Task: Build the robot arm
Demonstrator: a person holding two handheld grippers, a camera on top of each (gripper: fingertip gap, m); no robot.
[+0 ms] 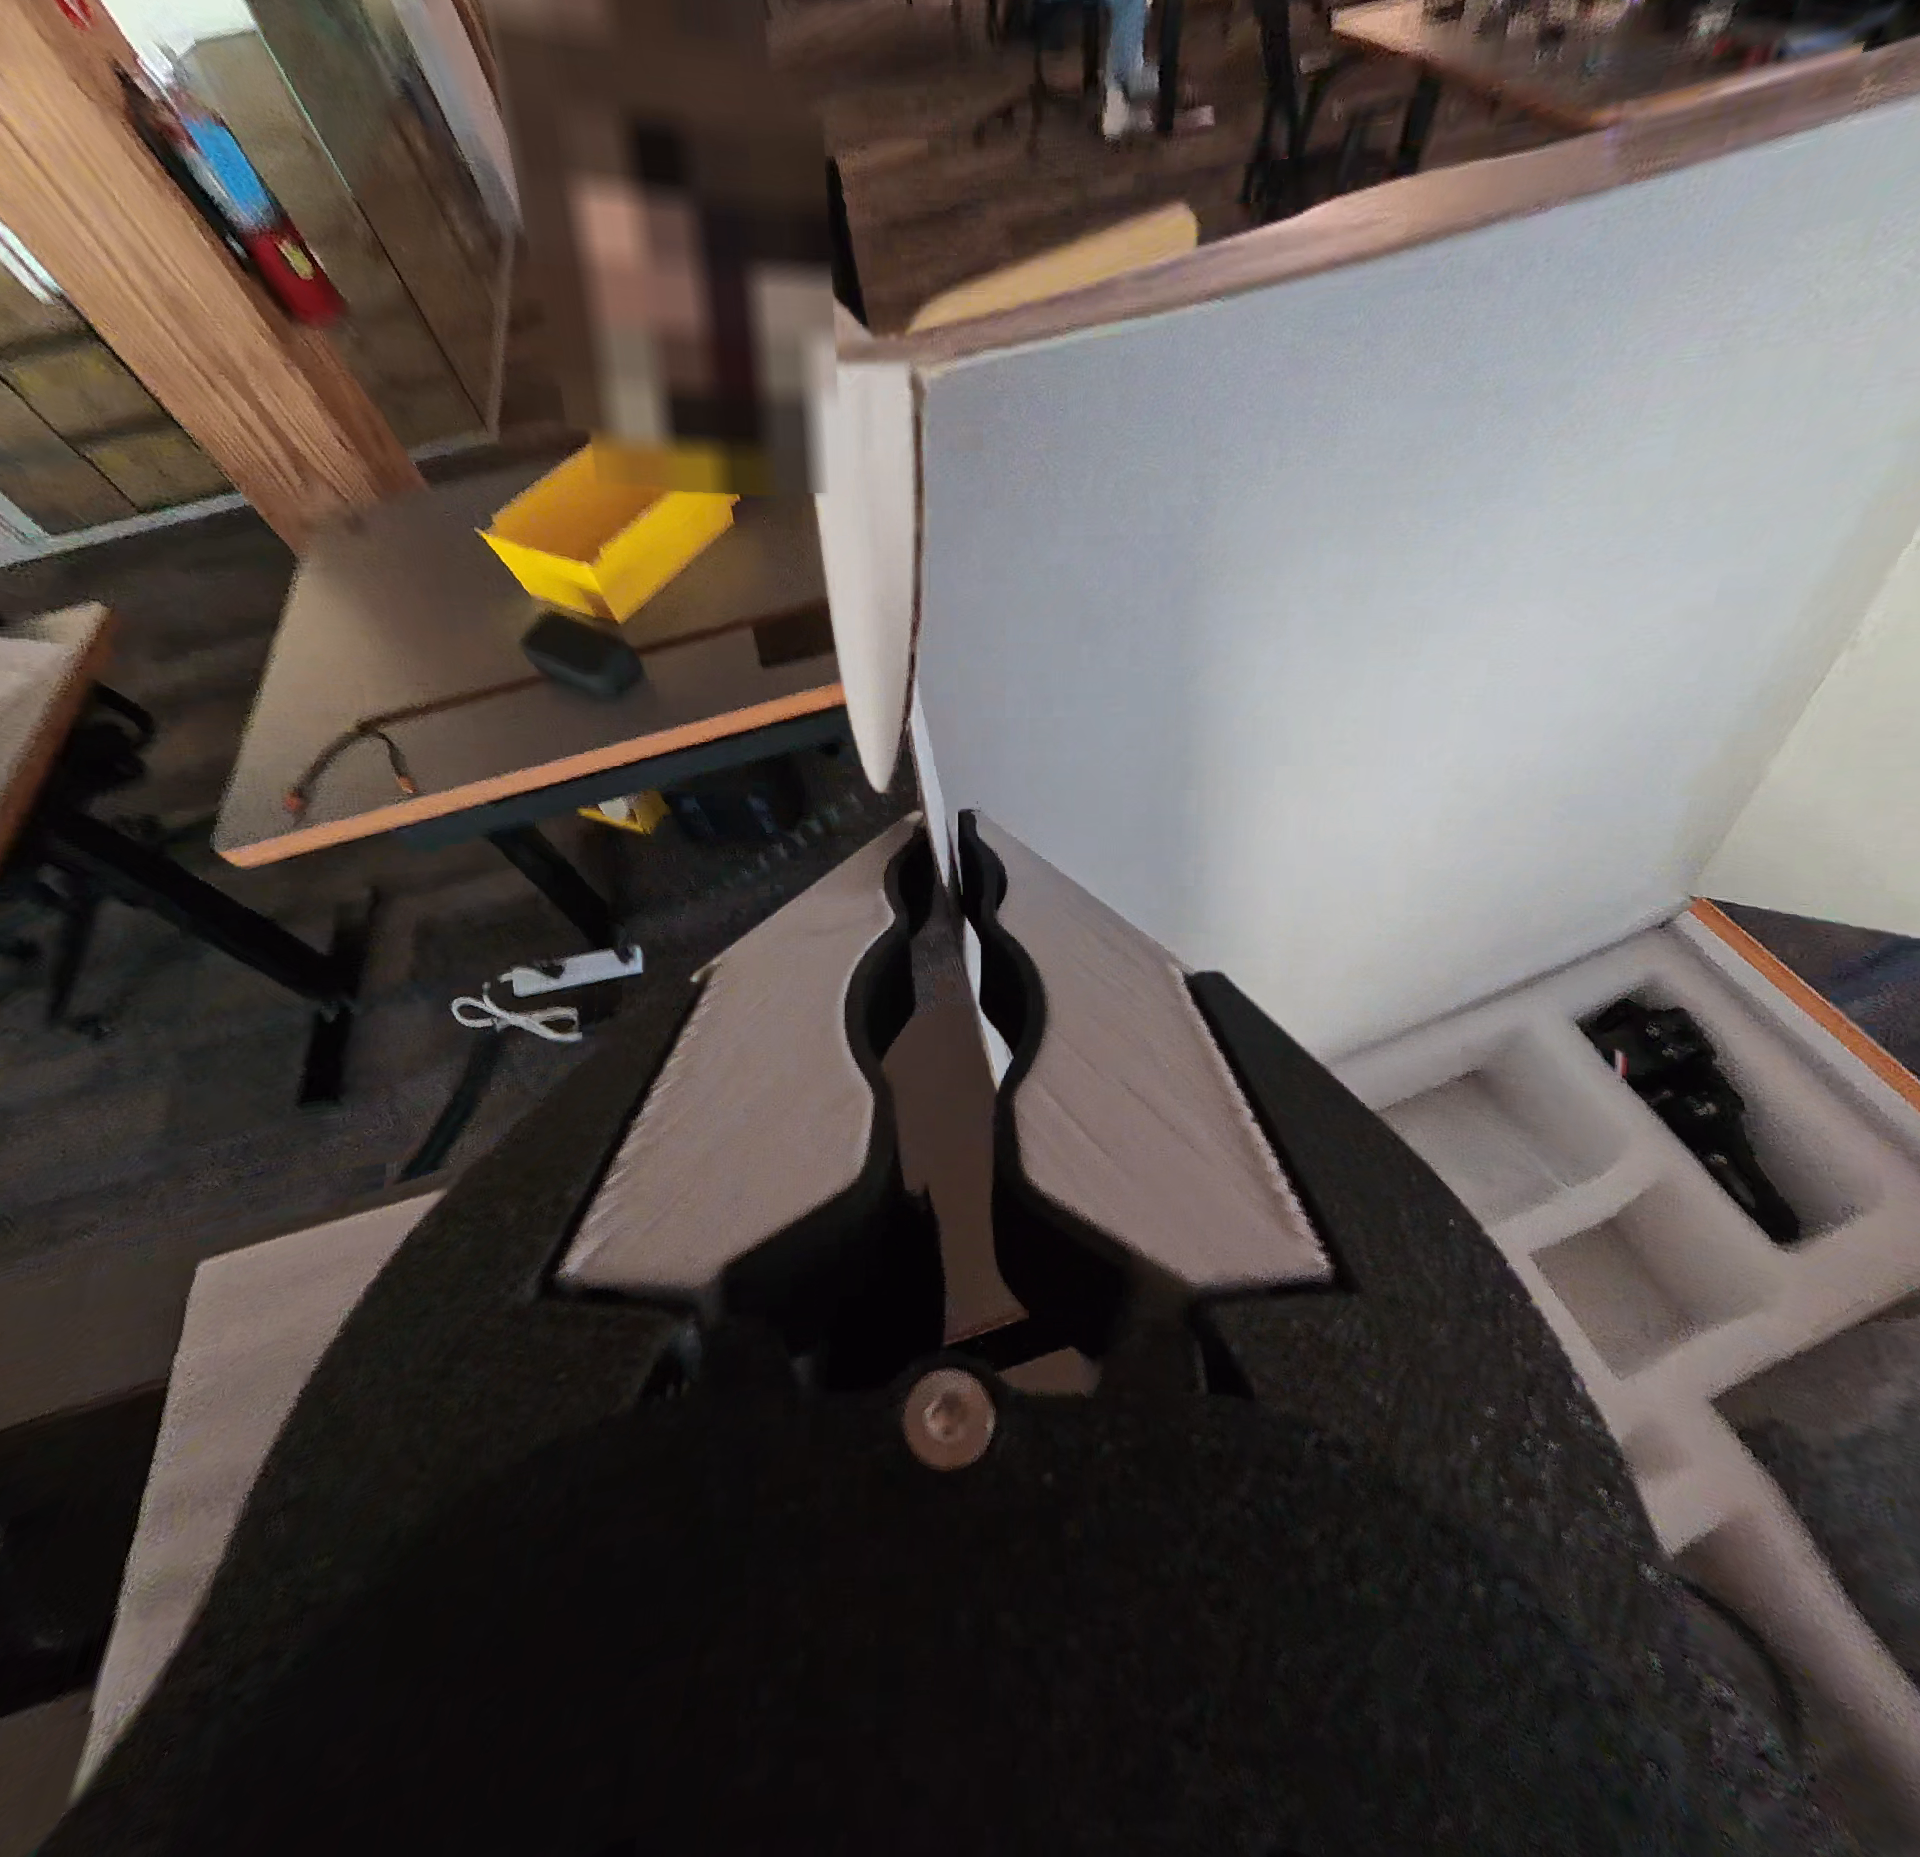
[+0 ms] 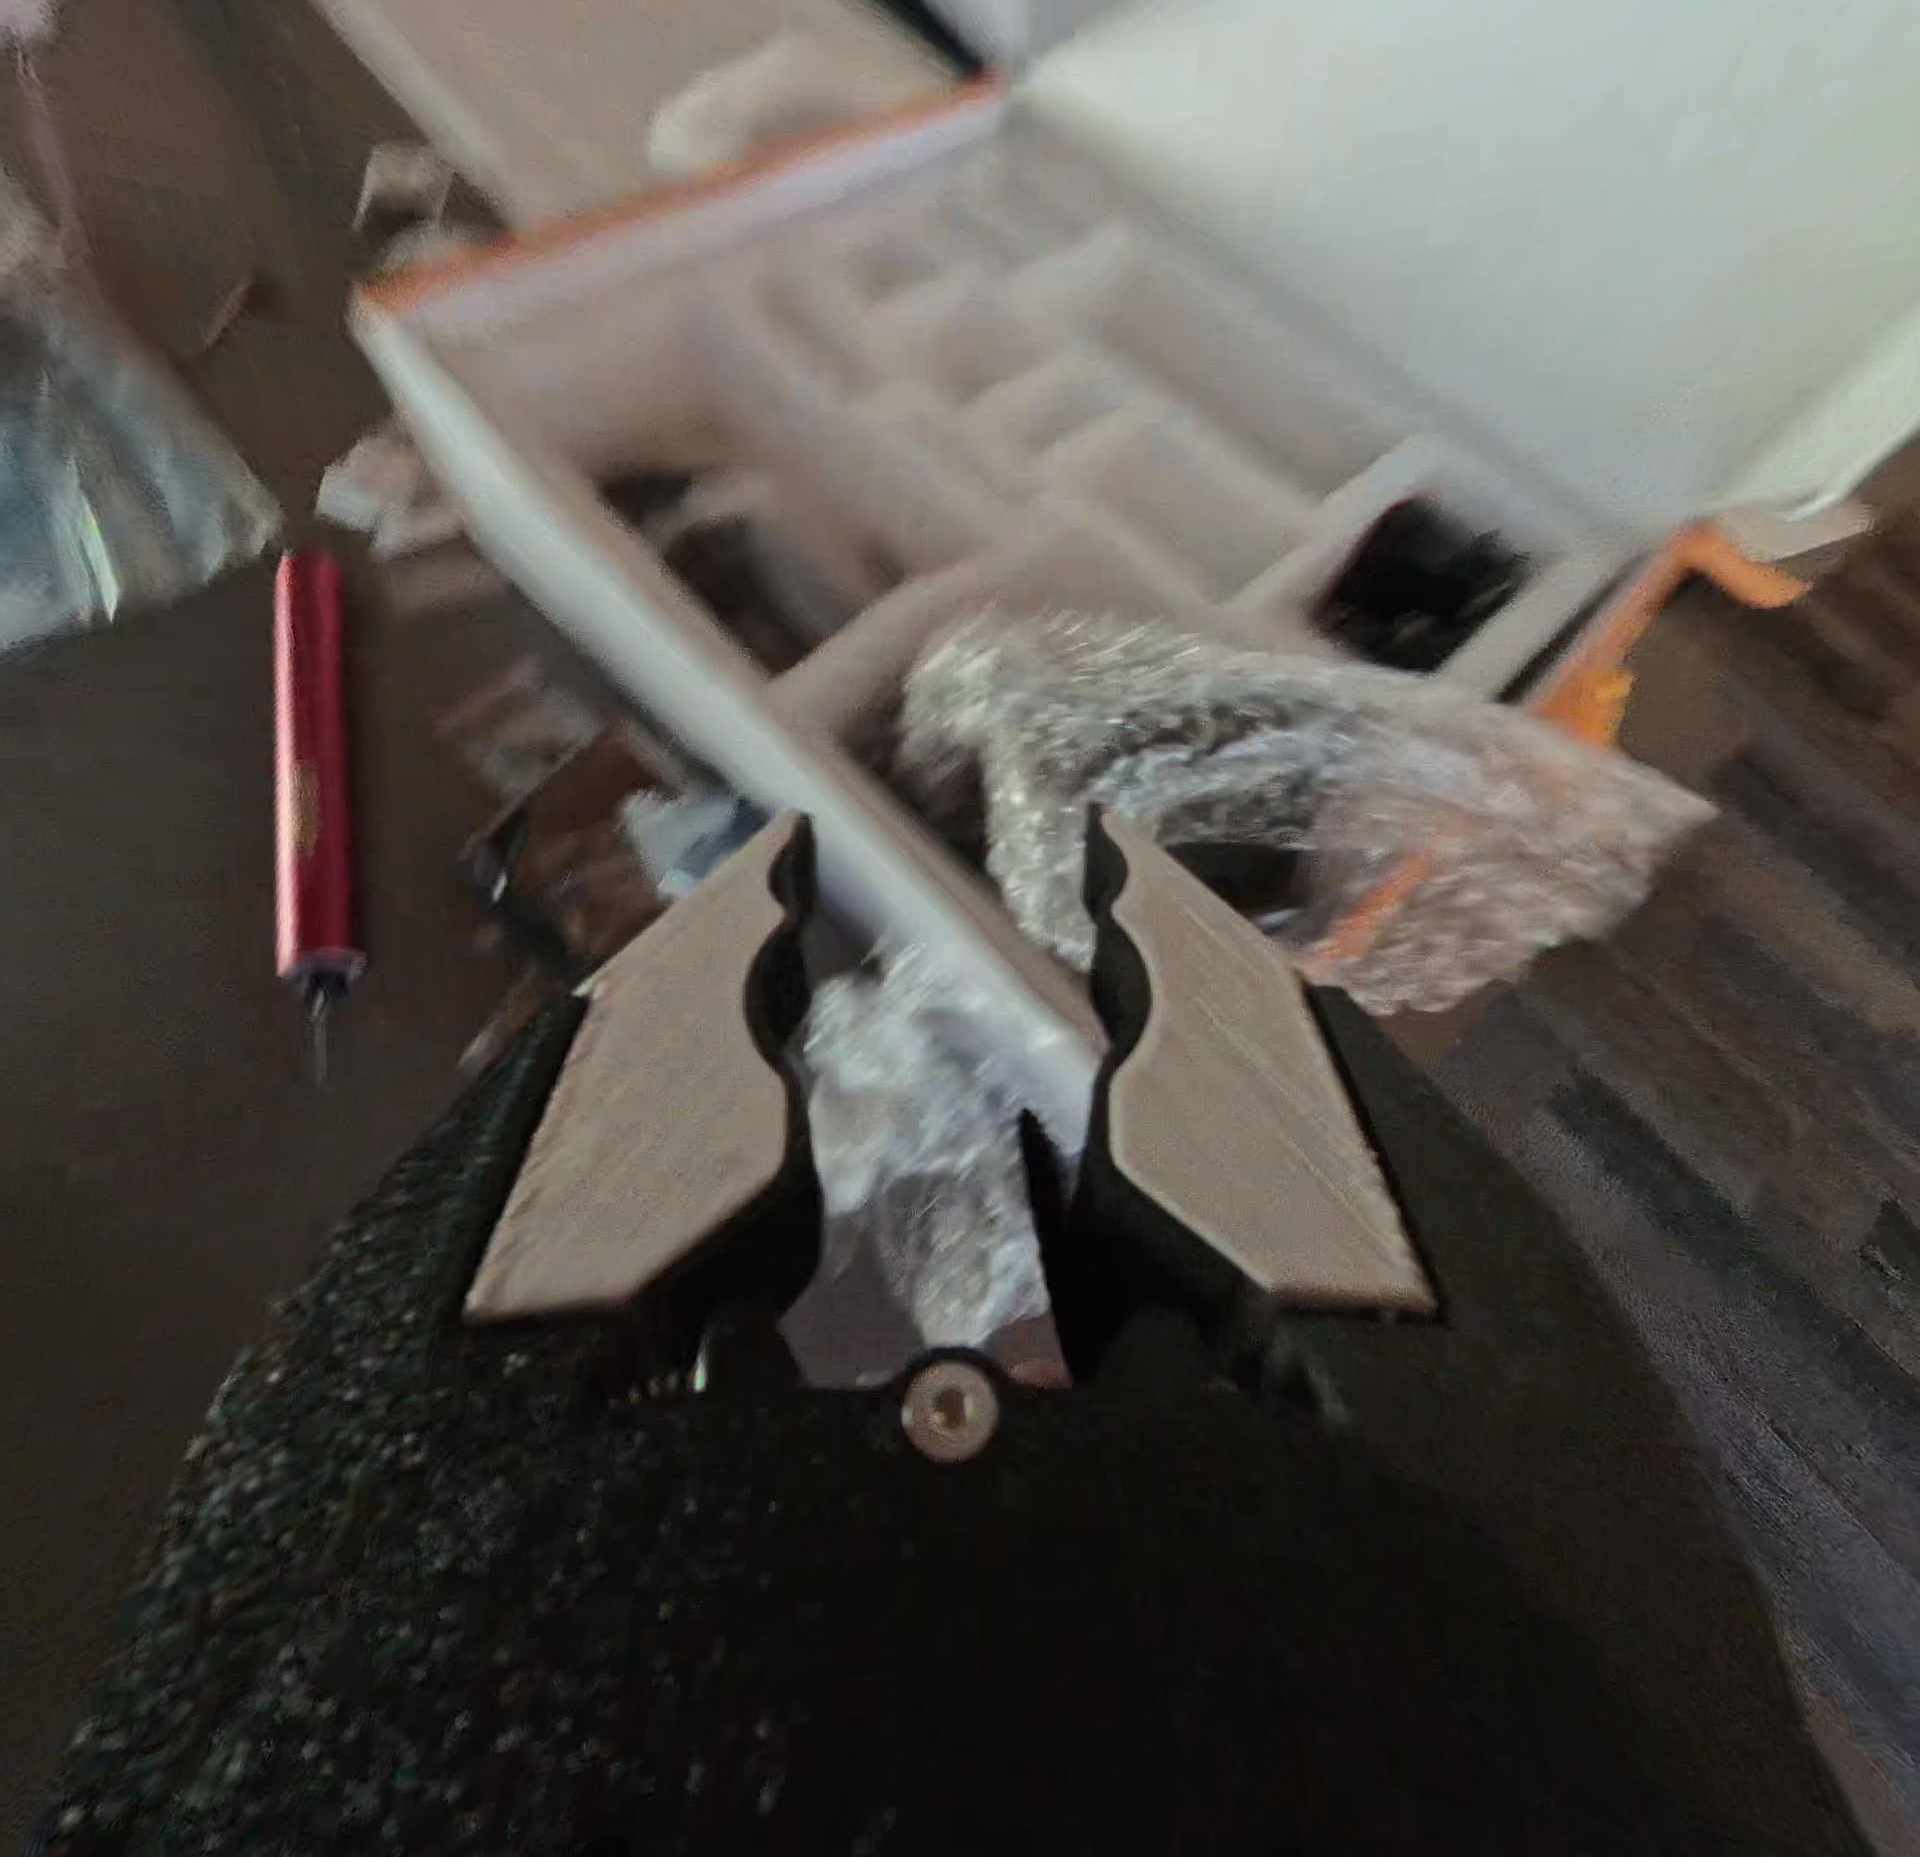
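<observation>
At box edge, we pinch lid [image 1: 1403,612] with left gripper [image 1: 940,851], jaws nearly shut on its thin edge. Right gripper [image 2: 945,862] wide, straddling front wall of box [image 2: 623,602]; crumpled plastic wrap [image 2: 1195,727] just beyond. We advise firm, square lid hold. Red screwdriver [image 2: 312,758] well left.

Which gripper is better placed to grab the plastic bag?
Right. The right gripper is open, with the plastic bag just ahead; the left gripper is shut on the box lid.
</observation>
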